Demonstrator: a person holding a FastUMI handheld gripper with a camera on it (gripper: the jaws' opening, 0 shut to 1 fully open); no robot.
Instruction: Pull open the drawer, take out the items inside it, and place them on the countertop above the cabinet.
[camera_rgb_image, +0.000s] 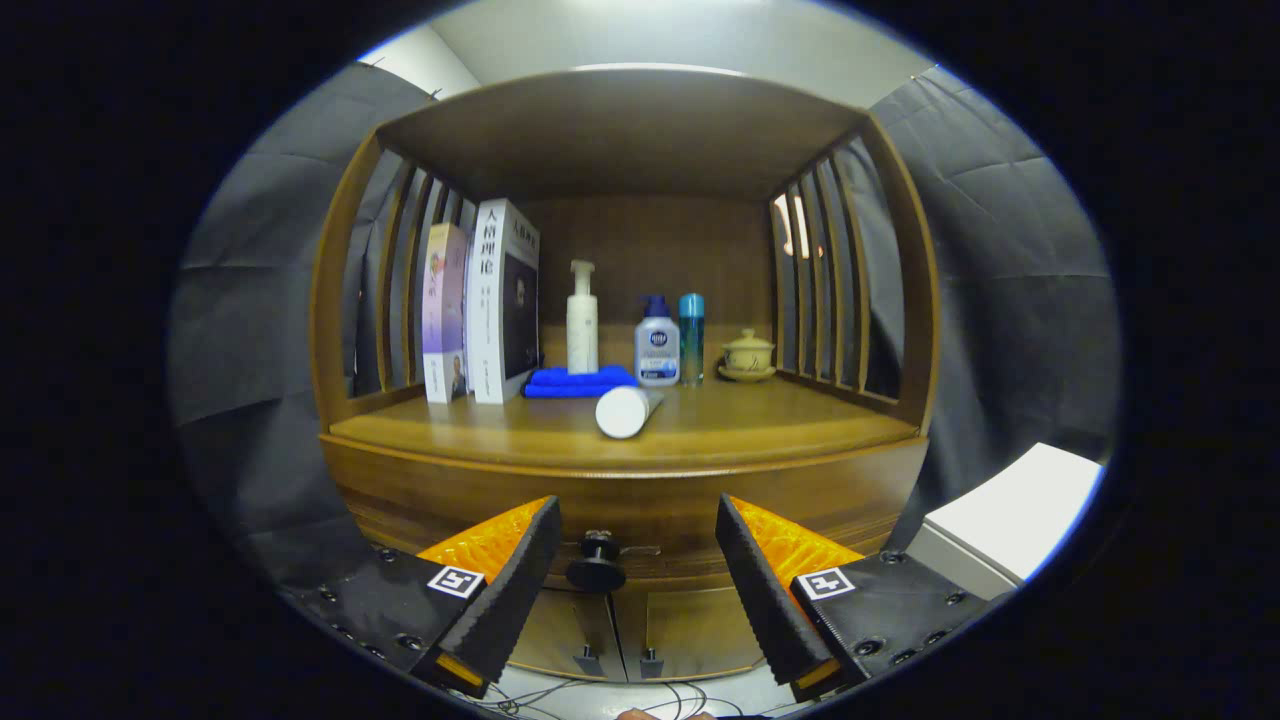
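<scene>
Gripper (637, 545) fingers apart, drawer knob (596, 566) between them — stem pointing straight out, drawer (640, 505) closed.

Two books (480, 305), three bottles (657, 340), one blue cloth (578, 381), one lying white tube (626, 411) and one lidded cup (747, 354) were counted.

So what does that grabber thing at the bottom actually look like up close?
The gripper has two wedge-shaped fingers standing open, with ridged, saw-toothed inner faces and textured outer sides. Each sits on a dark block dotted with small screws and carries a square black-and-white marker. Thin cables trail below. The drawer knob shows between the fingers.
</scene>
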